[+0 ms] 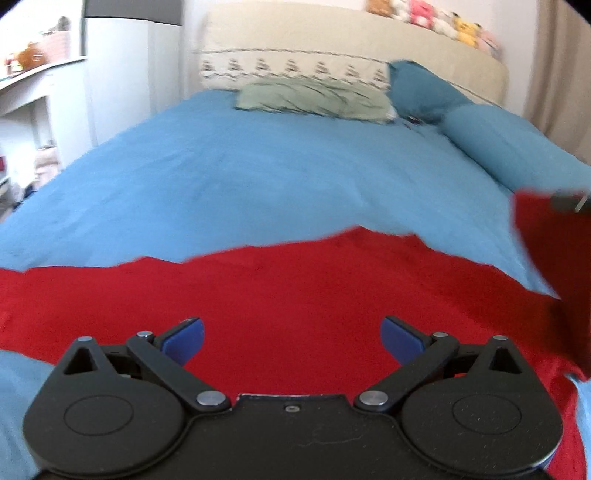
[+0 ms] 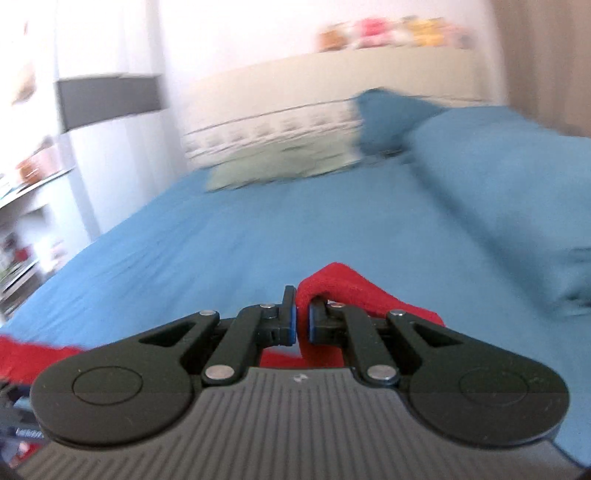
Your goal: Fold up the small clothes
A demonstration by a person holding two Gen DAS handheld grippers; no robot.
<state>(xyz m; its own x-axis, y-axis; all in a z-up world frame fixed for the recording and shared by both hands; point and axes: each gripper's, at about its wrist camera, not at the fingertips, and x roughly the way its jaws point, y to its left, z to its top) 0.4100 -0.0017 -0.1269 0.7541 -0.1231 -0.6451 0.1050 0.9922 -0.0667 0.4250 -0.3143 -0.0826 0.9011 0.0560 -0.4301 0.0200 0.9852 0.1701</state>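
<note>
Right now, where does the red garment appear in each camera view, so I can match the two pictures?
Left wrist: the red garment lies spread across the lower half on the blue sheet, under the open left gripper; a lifted part shows at the right edge.
Right wrist: lower centre, a fold pinched in the right gripper, jaws closed.
Shared landmark: the green pillow by the headboard.

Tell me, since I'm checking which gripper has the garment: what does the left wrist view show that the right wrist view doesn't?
Only the left wrist view shows the left gripper open and empty above the red garment spread on the bed.

Only the right wrist view shows the right gripper shut on a bunched fold of the same garment.

Both show the blue bedspread, green pillow and plush toys on the headboard.
</note>
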